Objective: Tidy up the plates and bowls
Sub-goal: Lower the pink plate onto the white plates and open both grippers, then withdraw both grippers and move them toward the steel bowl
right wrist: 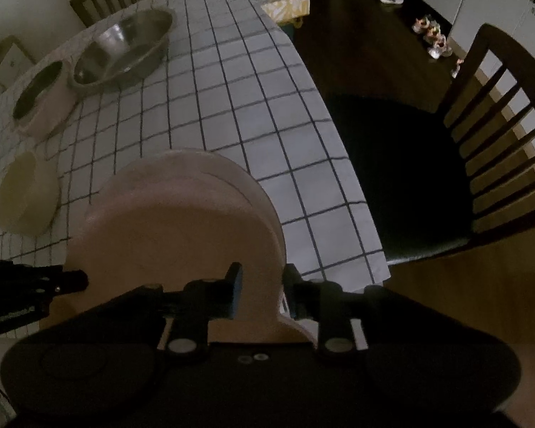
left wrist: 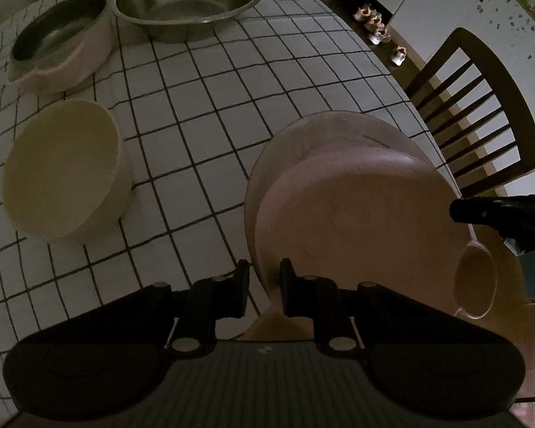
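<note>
Dim light over a table dressed in a white cloth [left wrist: 203, 107] ruled with thin dark lines into squares, soft and slightly rumpled toward its far end.

Near the edge closest to me sits a stack of pink plates [left wrist: 356, 196], matte and round, with shallow raised rims; the smaller plate lies on the wider one. The left gripper [left wrist: 264, 285], black with flat rubbery pads, straddles the stack's rim at about 7 o'clock; the rim passes between the pads, but whether they actually pinch it I cannot tell. The right gripper [right wrist: 261, 294] stands at the plates' opposite side, its pads set apart on either side of the rim, a sliver of space showing at the right pad, so the rim sits between them without being squeezed.

At 9 o'clock from the plates rests a pale cream bowl [left wrist: 67, 171], thick-walled and dull, like stoneware. At 11 o'clock, further back, a pink bowl [left wrist: 64, 46] with a dark metal lining, and beside it at 12 o'clock a wide steel basin [left wrist: 189, 0], polished, throwing back patches of light.

Off the table's right side stands a dark wooden chair [left wrist: 481, 114] with a slatted back. In the right wrist view a yellowish patterned box [right wrist: 285, 1] lies beyond the table's far corner, and small shoes [right wrist: 431, 35] line the wall.
</note>
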